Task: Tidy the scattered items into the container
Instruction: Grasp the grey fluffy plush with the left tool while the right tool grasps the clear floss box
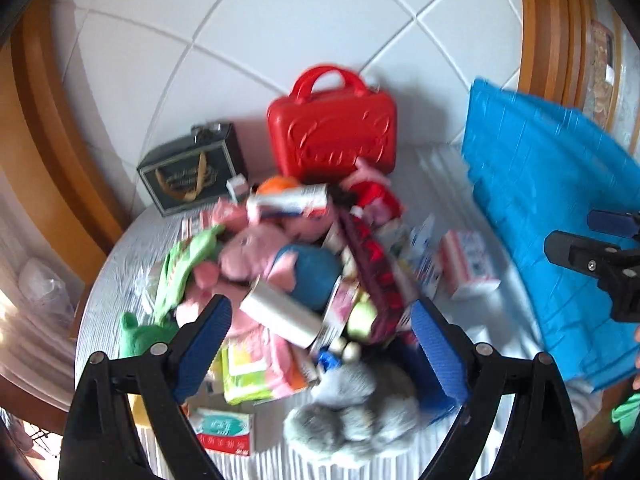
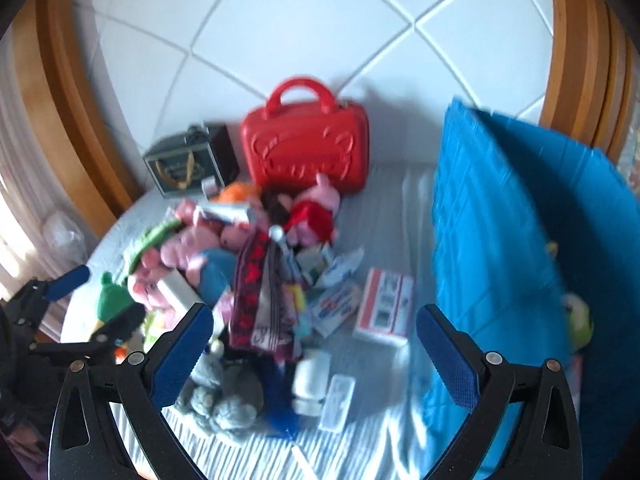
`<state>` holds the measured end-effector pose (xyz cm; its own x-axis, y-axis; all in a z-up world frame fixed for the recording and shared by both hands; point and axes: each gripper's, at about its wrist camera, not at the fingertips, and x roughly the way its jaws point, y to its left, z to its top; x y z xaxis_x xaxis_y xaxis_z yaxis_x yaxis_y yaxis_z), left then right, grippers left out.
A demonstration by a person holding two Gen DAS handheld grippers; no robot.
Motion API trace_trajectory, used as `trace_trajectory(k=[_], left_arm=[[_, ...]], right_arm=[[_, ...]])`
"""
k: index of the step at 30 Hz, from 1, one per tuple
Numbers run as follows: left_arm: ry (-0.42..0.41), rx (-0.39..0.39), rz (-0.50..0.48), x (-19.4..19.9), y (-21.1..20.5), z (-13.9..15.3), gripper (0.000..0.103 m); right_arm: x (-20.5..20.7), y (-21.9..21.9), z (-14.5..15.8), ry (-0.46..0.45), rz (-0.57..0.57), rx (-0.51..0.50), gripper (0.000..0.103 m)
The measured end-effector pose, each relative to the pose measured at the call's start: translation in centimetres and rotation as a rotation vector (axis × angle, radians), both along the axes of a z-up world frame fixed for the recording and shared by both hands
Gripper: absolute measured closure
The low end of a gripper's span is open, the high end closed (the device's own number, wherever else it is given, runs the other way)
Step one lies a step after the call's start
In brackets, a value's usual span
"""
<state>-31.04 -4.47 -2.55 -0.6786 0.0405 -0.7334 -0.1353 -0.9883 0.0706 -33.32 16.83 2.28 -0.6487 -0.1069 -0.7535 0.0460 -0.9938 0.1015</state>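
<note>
**Both sets of fingers spread wide over a toy-and-box heap; blue container at right**

Left gripper (image 1: 320,350): blue-padded fingers (image 1: 202,350) wide apart, nothing between them, hanging above the near part of the heap. Right under the gap: a white cylinder (image 1: 280,314) lying tilted on the pile, w/ a grey plush (image 1: 352,412) nearer the camera.

Right gripper (image 2: 316,358): fingers (image 2: 450,360) likewise spread, empty. Under the gap sit a dark red/black patterned pouch (image 2: 260,292), a small white tub (image 2: 310,380) and a clear flat case (image 2: 338,402). The grey plush is at near left in this view.

Scattered items: blurred, jumbled heap on a white ribbed cloth (image 2: 360,456). Pink pig plushes (image 1: 248,256), one w/ a blue body, one in red (image 2: 316,212) at the far side; green plush (image 1: 140,336) on the left edge; an orange piece (image 1: 278,184) far back. Loose cartons to the right of the heap, incl. a red-and-white box (image 2: 386,306) lying flat, apart from the pile. Small packets near left, print unreadable.

Container (image 2: 520,240): bright blue, quilted-looking fabric walls, standing at the right of the cloth; something yellow-green shows inside it.

Far side, against the white panelled wall (image 2: 280,12): red hard case (image 1: 332,136) w/ handle, upright; dark gift box (image 1: 192,170) to its left.
</note>
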Motion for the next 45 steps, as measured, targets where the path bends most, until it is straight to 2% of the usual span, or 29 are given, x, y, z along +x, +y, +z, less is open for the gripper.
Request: trace_trajectory(k=[5,11,13,18,21,24,25,27,32,33,34,35,41,45], left_arm=[[-0.114,0.038,-0.005,0.9,-2.4,-6.9,0.011],[-0.242,0.090,0.044,2.4,-3.8,-14.2,0.011],[-0.277,0.114,0.061,2.9,-4.2,-16.1,0.012],[-0.355,0.134,0.082,3.4,-4.2,-19.3,0.024],[-0.376,0.123,0.092,3.3,-3.9,-20.5,0.026],[-0.363,0.121,0.094,3.1,-3.9,-21.2,0.026],[-0.359,0.116,0.094,3.1,-3.7,-21.3,0.026],[-0.361,0.110,0.083,3.0,-3.4,-21.7,0.026],[-0.372,0.133,0.073,2.7,-3.1,-22.3,0.027],[-0.371,0.138,0.066,2.7,-3.0,-22.3,0.033],[-0.374,0.147,0.060,2.6,-3.0,-22.3,0.034],[-0.370,0.147,0.060,2.6,-2.9,-22.2,0.037],[-0.353,0.163,0.076,2.8,-3.4,-21.8,0.049],[-0.331,0.143,0.093,3.6,-3.5,-21.1,0.055]], right_arm=[[0.1,-1.5,-8.6,-0.158,-0.053,0.000,0.000],[0.9,-0.9,-16.7,-0.286,-0.130,0.031,0.000],[1.3,-0.4,-18.2,-0.312,-0.149,0.035,0.000],[2.0,0.4,-20.9,-0.356,-0.146,0.016,0.000],[1.9,0.8,-22.0,-0.374,-0.144,-0.019,0.000],[1.6,1.1,-22.8,-0.384,-0.138,-0.033,0.003],[1.6,1.1,-23.0,-0.383,-0.137,-0.029,0.006],[1.2,1.1,-23.4,-0.392,-0.139,-0.025,0.022],[0.6,1.3,-24.2,-0.392,-0.145,-0.049,0.030],[0.5,1.3,-24.3,-0.390,-0.144,-0.053,0.036],[0.3,1.3,-24.3,-0.388,-0.141,-0.052,0.043],[0.1,1.4,-24.4,-0.391,-0.142,-0.047,0.059],[-0.4,1.8,-25.3,-0.389,-0.148,-0.064,0.061],[-0.8,1.8,-26.0,-0.401,-0.145,-0.065,0.062]])
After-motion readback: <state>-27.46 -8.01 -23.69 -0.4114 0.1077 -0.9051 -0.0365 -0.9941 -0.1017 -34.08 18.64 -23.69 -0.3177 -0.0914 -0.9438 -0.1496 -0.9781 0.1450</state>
